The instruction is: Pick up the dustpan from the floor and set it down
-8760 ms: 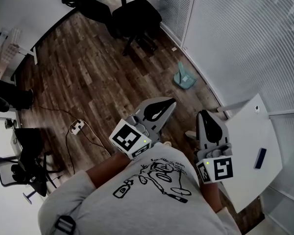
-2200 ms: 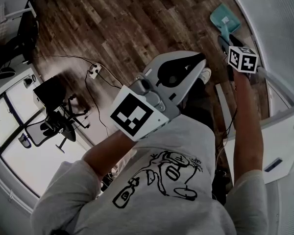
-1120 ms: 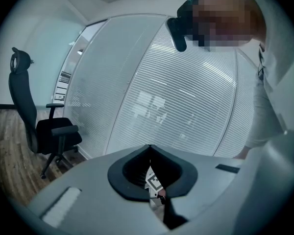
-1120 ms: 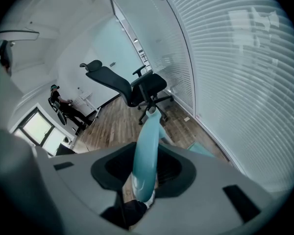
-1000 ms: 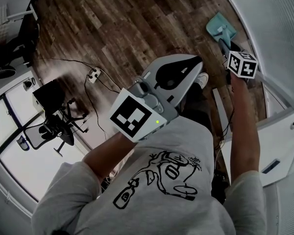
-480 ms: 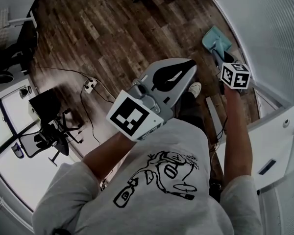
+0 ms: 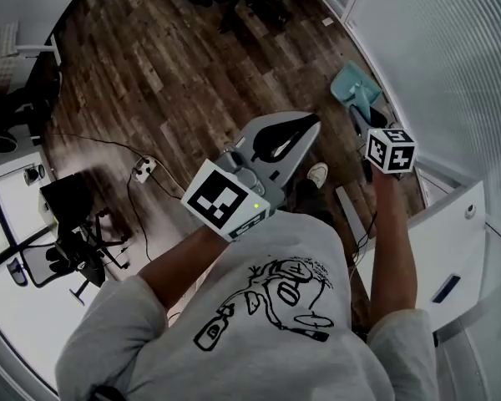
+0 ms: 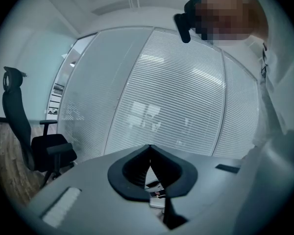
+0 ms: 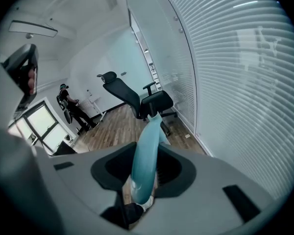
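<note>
Half done, I'd say: right gripper [image 9: 146, 154] clamps the lifted dustpan [image 7: 351, 87] between its jaws, left gripper [image 8: 150, 153] pinched together empty, set-down remaining.

Grey T-shirt [image 7: 150, 332] with black line drawing; grey left gripper [image 7: 311, 124], black-white cube [image 7: 225, 205].

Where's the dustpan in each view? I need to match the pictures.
Head view: dustpan upper right, over the wood floor.
Left gripper view: not in it.
Right gripper view: centre, its teal handle clamped in the right tool.
Shared landmark: the slatted blind wall, in all three views.
</note>
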`<state>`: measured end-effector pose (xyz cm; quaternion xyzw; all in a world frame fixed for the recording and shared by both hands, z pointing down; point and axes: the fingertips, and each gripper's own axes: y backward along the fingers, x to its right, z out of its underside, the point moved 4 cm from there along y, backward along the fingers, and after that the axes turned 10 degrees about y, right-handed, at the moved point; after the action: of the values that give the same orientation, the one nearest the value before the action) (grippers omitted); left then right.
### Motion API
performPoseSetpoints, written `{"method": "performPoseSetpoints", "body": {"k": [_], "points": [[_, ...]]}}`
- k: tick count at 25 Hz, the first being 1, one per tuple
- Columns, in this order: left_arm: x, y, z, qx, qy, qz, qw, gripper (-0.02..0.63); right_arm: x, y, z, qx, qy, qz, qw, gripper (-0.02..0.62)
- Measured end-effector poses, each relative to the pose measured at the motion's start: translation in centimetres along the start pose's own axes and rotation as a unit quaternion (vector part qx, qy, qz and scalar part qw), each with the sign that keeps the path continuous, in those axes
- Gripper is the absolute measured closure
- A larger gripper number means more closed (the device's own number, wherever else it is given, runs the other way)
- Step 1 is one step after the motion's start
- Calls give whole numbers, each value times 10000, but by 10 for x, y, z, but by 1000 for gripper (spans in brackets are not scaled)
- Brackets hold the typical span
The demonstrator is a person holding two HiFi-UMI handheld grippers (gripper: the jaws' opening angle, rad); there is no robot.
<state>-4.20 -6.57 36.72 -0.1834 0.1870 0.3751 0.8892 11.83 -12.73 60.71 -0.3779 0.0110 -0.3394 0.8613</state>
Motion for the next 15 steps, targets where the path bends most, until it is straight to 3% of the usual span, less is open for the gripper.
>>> {"method": "performPoseSetpoints", "body": {"k": [15], "points": [[28, 4, -31, 237, -264, 112, 9993, 604, -37, 91, -70, 467, 129, -42, 9988, 497]]}}
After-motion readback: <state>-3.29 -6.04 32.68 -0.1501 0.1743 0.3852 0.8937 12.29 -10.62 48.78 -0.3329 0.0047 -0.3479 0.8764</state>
